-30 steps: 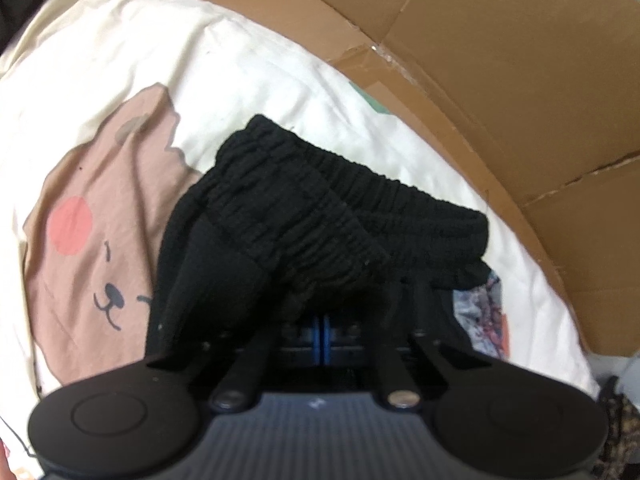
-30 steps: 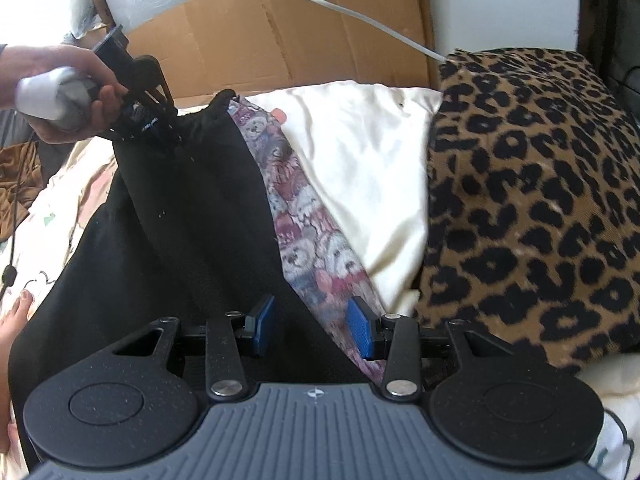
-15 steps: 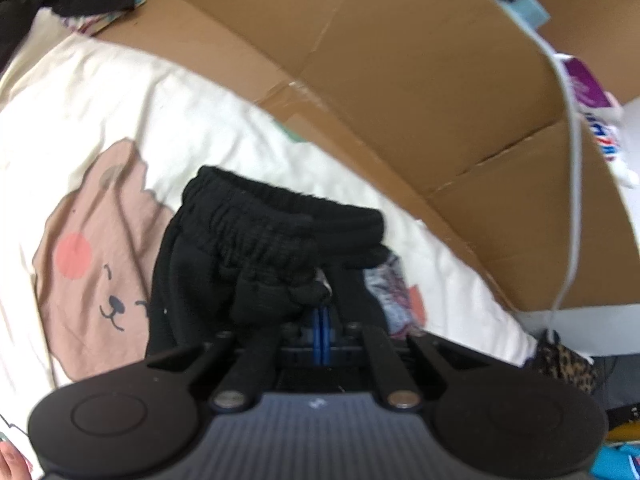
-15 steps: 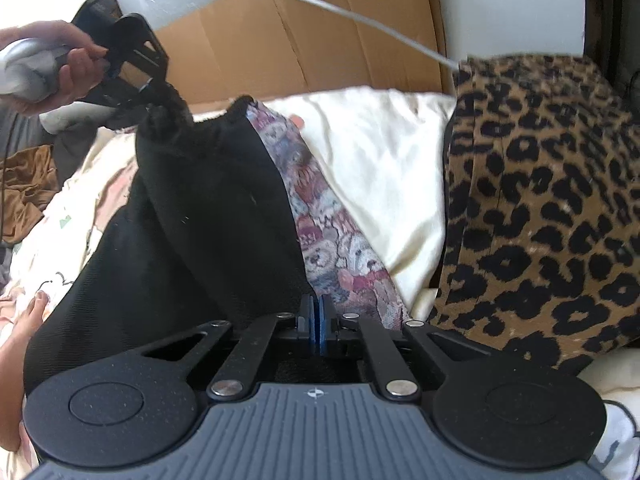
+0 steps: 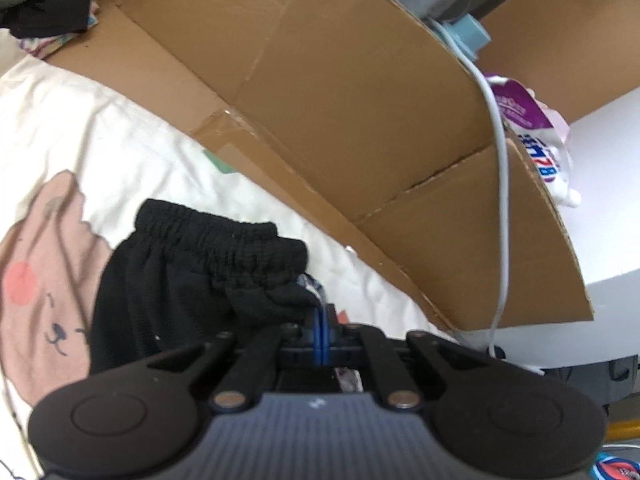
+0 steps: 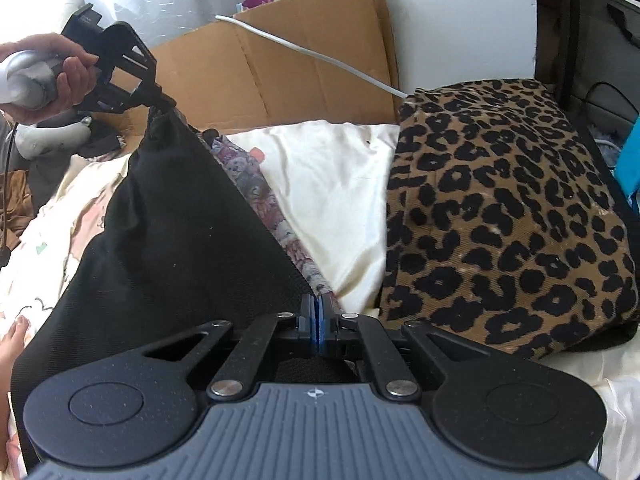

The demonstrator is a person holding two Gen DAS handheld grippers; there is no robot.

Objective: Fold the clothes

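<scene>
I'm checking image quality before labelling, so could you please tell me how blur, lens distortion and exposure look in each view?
Left wrist view: soft motion blur throughout; the fisheye bows the cardboard edges; the black shorts lose detail in shadow. Right wrist view: sharper, the leopard-print fabric crisp; the cream sheet is bright, nearly washed out; the shorts read as a dark, near-featureless mass.

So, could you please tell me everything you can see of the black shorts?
The black shorts look like a knit fabric with a gathered elastic waistband. The left gripper pinches the waistband end and the right gripper clamps the other edge, stretching them above the cream bedding, over a floral garment.
</scene>
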